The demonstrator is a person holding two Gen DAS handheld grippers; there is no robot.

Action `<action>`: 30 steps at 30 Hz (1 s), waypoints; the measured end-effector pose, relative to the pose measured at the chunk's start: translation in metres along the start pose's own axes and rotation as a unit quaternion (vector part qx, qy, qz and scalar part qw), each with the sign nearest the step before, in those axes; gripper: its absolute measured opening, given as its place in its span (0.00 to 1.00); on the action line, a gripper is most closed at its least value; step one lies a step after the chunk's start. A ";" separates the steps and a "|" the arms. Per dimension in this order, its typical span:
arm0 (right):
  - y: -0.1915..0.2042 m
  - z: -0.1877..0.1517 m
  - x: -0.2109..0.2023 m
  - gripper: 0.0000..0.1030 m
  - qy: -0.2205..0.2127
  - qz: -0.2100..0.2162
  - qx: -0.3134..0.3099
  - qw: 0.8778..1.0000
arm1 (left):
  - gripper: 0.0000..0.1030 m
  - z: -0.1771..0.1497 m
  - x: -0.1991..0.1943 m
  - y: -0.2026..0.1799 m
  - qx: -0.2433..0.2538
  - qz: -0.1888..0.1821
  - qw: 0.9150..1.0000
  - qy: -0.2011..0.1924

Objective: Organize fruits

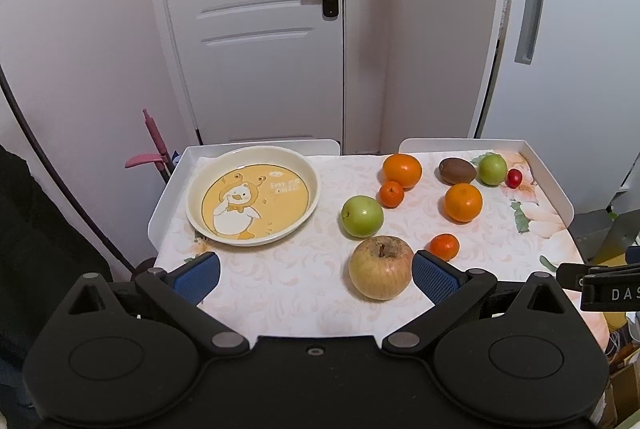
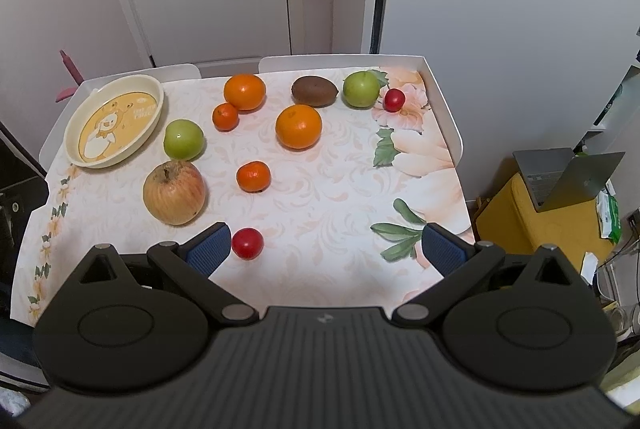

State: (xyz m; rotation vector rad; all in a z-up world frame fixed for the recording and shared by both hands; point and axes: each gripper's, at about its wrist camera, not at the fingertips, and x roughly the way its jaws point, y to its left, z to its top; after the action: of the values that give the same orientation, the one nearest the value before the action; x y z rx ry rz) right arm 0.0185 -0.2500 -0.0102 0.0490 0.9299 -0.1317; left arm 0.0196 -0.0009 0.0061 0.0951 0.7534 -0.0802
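— Where does the fruit sit?

— Scattered over the table [image 2: 320,197] with the flowered cloth. The round cream plate with the yellow duck picture [image 2: 72,133] lies at ten o'clock, with nothing on it. Just beside it, toward the middle, are a green apple [image 2: 183,139] and a big yellow-red streaked apple [image 2: 175,192].

— And the oranges?

— Two large oranges [image 2: 244,91] [image 2: 298,126] around twelve o'clock, a small tangerine [image 2: 225,116] touching the farther one, another small tangerine [image 2: 253,176] near the centre. At one o'clock a brown kiwi [image 2: 314,91], a second green apple [image 2: 361,88] and a small red fruit [image 2: 394,99] line up close together.

— The grippers?

— The left gripper [image 1: 316,275] has its jaws spread wide, gripping nothing; the streaked apple [image 1: 381,266] sits just beside its right blue pad [image 1: 436,277]. The right gripper [image 2: 326,249] is equally wide apart and bare, a second small red fruit [image 2: 247,243] right against its left blue pad [image 2: 208,249].
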 end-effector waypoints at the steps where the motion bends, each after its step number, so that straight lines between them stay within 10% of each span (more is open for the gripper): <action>1: 0.000 0.000 0.000 1.00 0.000 0.000 0.001 1.000 | 1.00 0.001 0.000 0.000 0.001 -0.001 1.000 0.000; 19: -0.001 0.012 0.028 1.00 -0.005 0.013 0.020 1.000 | 1.00 -0.004 0.048 -0.003 0.026 -0.052 0.998 0.029; 30: -0.028 0.039 0.091 1.00 -0.004 0.056 -0.029 0.998 | 1.00 -0.008 0.098 -0.038 -0.007 -0.009 0.999 0.046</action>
State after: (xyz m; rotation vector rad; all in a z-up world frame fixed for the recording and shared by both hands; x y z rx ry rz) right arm 0.0992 -0.2897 -0.0592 0.0474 0.9193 -0.0009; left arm 0.0817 -0.0413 -0.0692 0.0797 0.8459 -0.0893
